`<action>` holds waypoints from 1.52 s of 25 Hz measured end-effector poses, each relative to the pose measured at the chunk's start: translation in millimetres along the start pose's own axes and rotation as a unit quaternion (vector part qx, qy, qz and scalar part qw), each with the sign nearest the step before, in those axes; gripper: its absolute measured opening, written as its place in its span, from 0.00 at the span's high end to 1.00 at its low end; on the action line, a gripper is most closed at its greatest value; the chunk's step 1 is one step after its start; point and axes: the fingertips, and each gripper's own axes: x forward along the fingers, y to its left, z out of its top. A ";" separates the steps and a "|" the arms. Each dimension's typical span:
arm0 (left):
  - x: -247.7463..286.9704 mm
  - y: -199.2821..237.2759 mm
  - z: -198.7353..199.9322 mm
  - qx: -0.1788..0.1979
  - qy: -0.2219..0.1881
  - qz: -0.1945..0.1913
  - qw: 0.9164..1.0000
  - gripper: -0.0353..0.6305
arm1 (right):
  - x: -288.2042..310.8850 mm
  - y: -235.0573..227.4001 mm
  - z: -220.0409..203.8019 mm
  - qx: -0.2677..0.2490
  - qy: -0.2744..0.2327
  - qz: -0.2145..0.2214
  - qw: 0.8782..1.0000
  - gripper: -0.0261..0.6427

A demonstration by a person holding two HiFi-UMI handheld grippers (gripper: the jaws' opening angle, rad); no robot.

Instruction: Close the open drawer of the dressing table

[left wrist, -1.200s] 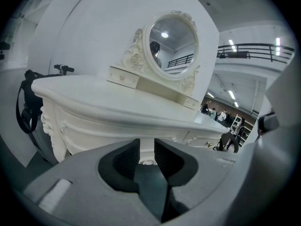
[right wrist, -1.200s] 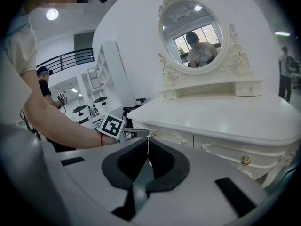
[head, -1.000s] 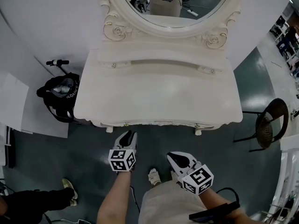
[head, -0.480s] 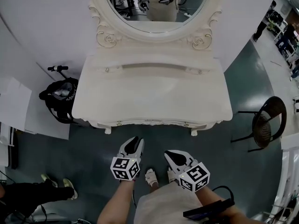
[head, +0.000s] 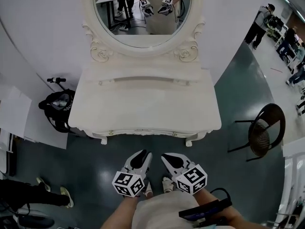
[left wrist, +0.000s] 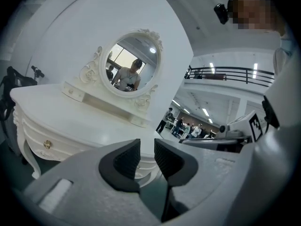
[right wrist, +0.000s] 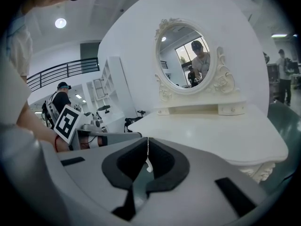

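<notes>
The white dressing table (head: 143, 104) with its oval mirror (head: 143, 13) stands ahead of me. Its front drawer (head: 143, 131) sits flush with the table's front, small knobs showing; one knob (left wrist: 47, 144) appears in the left gripper view. Both grippers hang side by side close to the person's body, well short of the table's front edge and touching nothing. My left gripper (head: 143, 154) (left wrist: 146, 149) is open, a narrow empty gap between its pads. The right gripper (head: 166, 156) (right wrist: 147, 142) is shut, its tips meeting on nothing. The mirror reflects both grippers.
A black bag (head: 56, 106) and a scooter handle (head: 57, 80) stand left of the table. A round-seated chair (head: 264, 128) is on the right. Another person's legs (head: 33, 197) show at lower left, and people (head: 259, 20) stand far right. My shoes (head: 164, 185) rest on grey floor.
Both grippers have drawn back from the table's front edge toward the body and come closer together. The view has pulled away, so the table looks smaller and farther.
</notes>
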 end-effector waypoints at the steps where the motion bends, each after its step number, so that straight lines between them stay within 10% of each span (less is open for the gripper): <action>1: 1.2 -9.5 1.2 -0.001 -0.004 -0.006 1.000 0.81 | -5.3 -3.1 2.3 -0.001 -0.002 -0.001 1.000 0.94; 38: -24.5 -85.9 22.4 0.056 -0.004 -0.069 0.996 0.93 | -59.9 1.0 34.2 -0.016 -0.027 0.014 0.999 0.94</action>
